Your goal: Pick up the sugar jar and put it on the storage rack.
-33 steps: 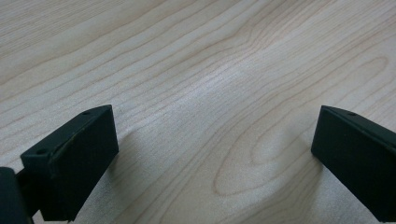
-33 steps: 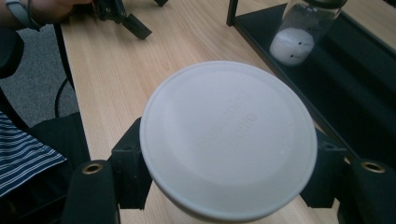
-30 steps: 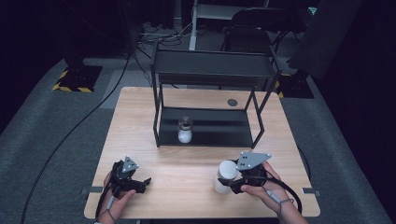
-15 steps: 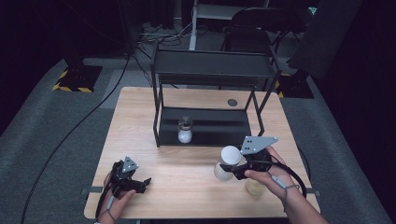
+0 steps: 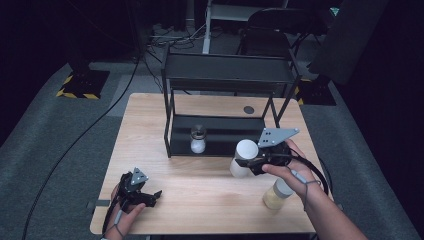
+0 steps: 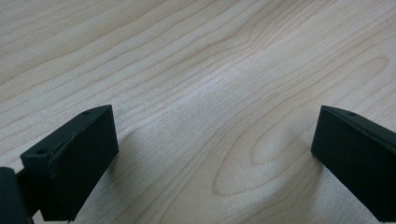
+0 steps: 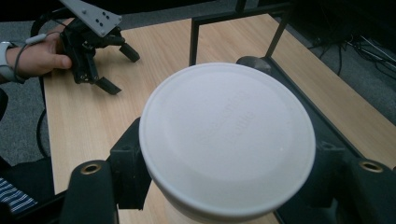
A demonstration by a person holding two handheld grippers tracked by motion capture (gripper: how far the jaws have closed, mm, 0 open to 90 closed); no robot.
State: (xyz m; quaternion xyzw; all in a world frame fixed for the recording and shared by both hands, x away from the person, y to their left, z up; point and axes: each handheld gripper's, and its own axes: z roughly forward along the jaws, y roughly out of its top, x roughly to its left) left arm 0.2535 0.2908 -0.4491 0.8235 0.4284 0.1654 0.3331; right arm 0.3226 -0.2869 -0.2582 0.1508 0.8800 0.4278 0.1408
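My right gripper [image 5: 254, 163] is shut on a white-lidded jar [image 5: 243, 156] and holds it above the table, just in front of the black shelf rack [image 5: 225, 75]. In the right gripper view the jar's round white lid [image 7: 226, 140] sits between the two black jaws. A second jar [image 5: 198, 140] with white contents stands on the rack's bottom shelf. A third jar [image 5: 276, 194], with beige contents, stands on the table beside my right wrist. My left gripper [image 5: 151, 197] rests at the table's front left, its jaws wide apart over bare wood [image 6: 210, 93], with nothing between them.
The wooden table [image 5: 150, 130] carries the rack at its far middle. A small dark disc [image 5: 248, 109] lies behind the rack. A cable [image 5: 75, 145] runs over the grey floor on the left. Chairs stand beyond the table.
My right gripper has lifted the white-lidded jar and carried it away from the front edge toward the rack, so the beige jar now shows on the table. The left gripper has kept still.
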